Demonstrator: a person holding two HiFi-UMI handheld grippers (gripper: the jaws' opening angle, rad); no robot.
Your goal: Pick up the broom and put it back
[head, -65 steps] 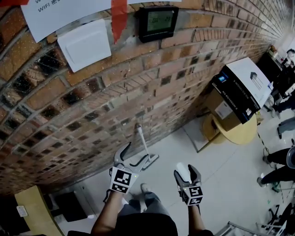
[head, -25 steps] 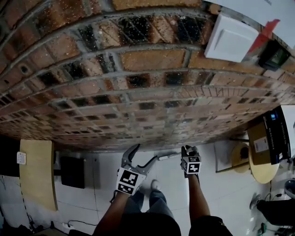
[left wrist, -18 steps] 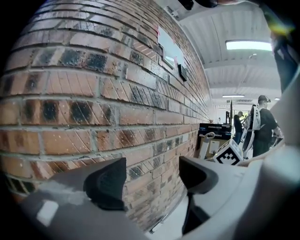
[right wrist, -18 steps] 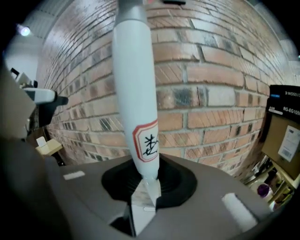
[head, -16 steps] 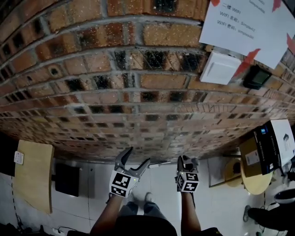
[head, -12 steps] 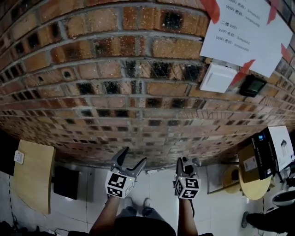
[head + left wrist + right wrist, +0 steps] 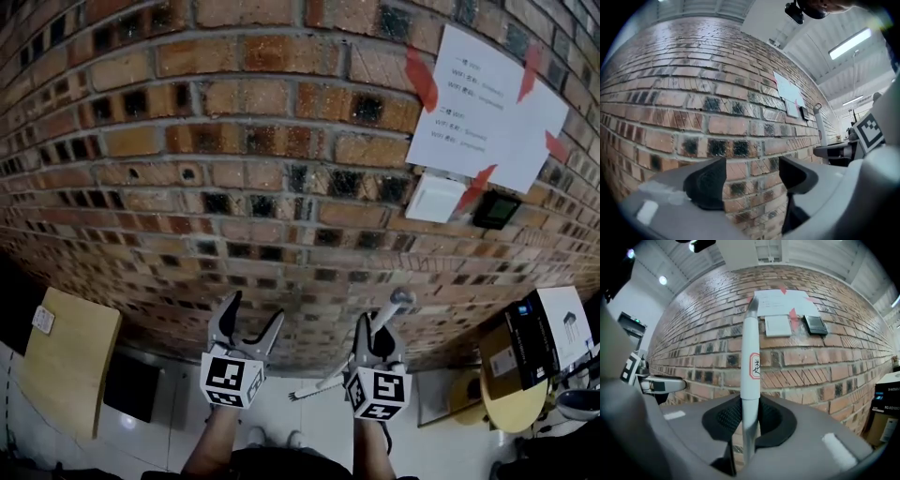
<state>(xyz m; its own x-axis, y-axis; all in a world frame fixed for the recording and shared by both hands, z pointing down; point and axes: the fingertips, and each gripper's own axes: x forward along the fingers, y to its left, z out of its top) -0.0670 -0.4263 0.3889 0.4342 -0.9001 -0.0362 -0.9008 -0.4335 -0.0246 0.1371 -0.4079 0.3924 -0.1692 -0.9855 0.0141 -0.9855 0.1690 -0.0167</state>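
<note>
The right hand-held gripper point(image 7: 743, 416) clamps the broom handle point(image 7: 750, 357) upright, close to the brick wall point(image 7: 234, 141); the left hand-held gripper point(image 7: 246, 328), released, hangs beside it. Open floor point(image 7: 281, 398) lies below. The taped notice point(image 7: 483, 108) carries print too small to read.

A red-brown brick wall point(image 7: 234, 187) fills most of the view. A white paper sheet point(image 7: 487, 108) is taped to it above a white switch plate point(image 7: 439, 199) and a small dark panel point(image 7: 496, 210), possibly a display. Below are pale floor tiles point(image 7: 150, 439), a wooden tabletop point(image 7: 66, 366) at left, and a round yellow table point(image 7: 508, 407) bearing a box point(image 7: 539, 337) at right. Strip lights point(image 7: 847, 43) glow overhead.
</note>
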